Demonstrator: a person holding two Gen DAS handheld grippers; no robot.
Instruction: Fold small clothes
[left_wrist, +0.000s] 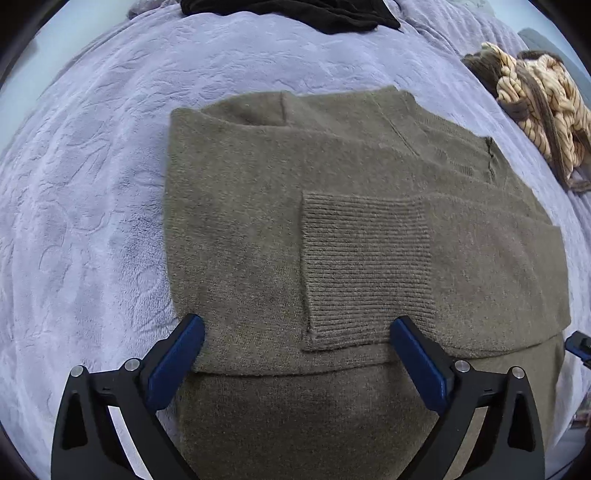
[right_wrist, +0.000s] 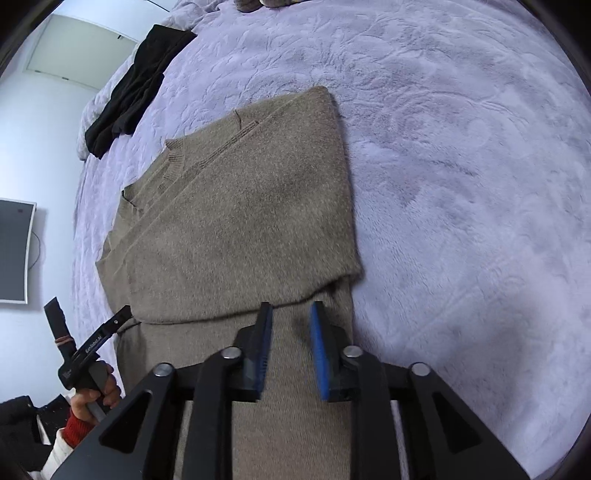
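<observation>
An olive-brown knit sweater (left_wrist: 332, 229) lies flat on the lilac bed cover, its sides and sleeves folded in over the body; a ribbed cuff (left_wrist: 365, 269) lies on top. It also shows in the right wrist view (right_wrist: 240, 221). My left gripper (left_wrist: 297, 332) is wide open just above the sweater's near part, holding nothing. My right gripper (right_wrist: 291, 314) hovers over the sweater's lower right part, its jaws narrowly apart with no cloth between them. The left gripper also shows in the right wrist view (right_wrist: 122, 314) at the sweater's left edge.
A black garment (left_wrist: 295, 11) lies at the far edge of the bed, also seen in the right wrist view (right_wrist: 133, 88). A crumpled tan striped garment (left_wrist: 535, 107) lies at the right. The lilac cover (right_wrist: 461, 184) spreads all around. A wall monitor (right_wrist: 14, 251) is at the left.
</observation>
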